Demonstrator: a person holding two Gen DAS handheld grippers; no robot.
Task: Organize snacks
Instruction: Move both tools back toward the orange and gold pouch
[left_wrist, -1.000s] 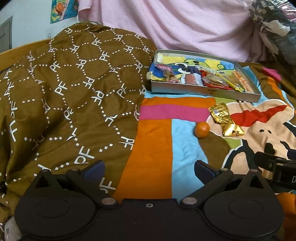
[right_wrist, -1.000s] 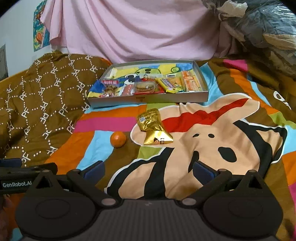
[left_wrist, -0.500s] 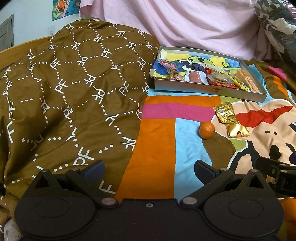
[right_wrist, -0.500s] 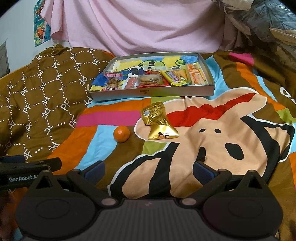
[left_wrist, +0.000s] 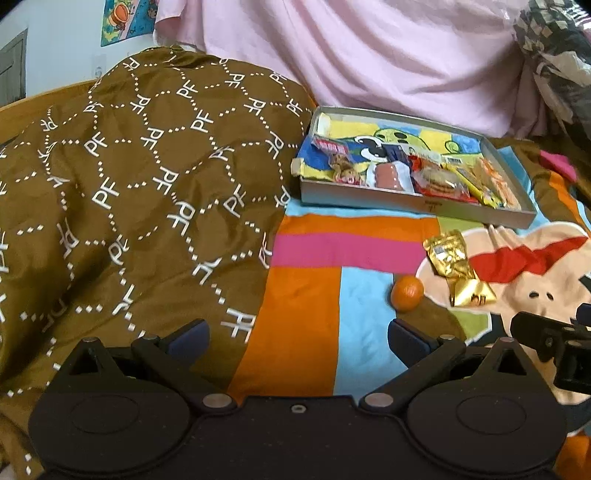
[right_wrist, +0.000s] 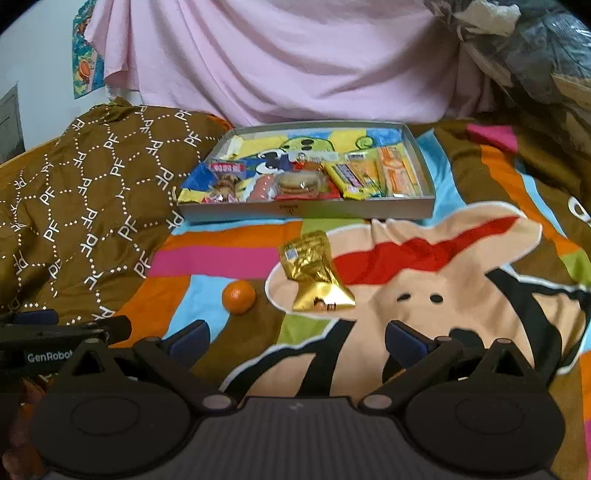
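A grey tray (right_wrist: 306, 213) with several wrapped snacks lies at the back of a bed; it also shows in the left wrist view (left_wrist: 417, 205). In front of it lie two gold snack packets (right_wrist: 314, 273) (left_wrist: 456, 267) and a small orange (right_wrist: 239, 296) (left_wrist: 407, 291). My left gripper (left_wrist: 297, 338) is open and empty, low over the blanket, left of the orange. My right gripper (right_wrist: 295, 338) is open and empty, just in front of the orange and packets.
A brown patterned quilt (left_wrist: 129, 206) is bunched up on the left. A colourful cartoon blanket (right_wrist: 424, 280) covers the bed. Pink cloth (right_wrist: 295, 62) hangs behind the tray. A dark bundle (right_wrist: 535, 48) sits at the back right.
Both grippers have moved slightly forward toward the orange and gold packets, which now look closer. Both stay open. Nothing on the bed has moved.
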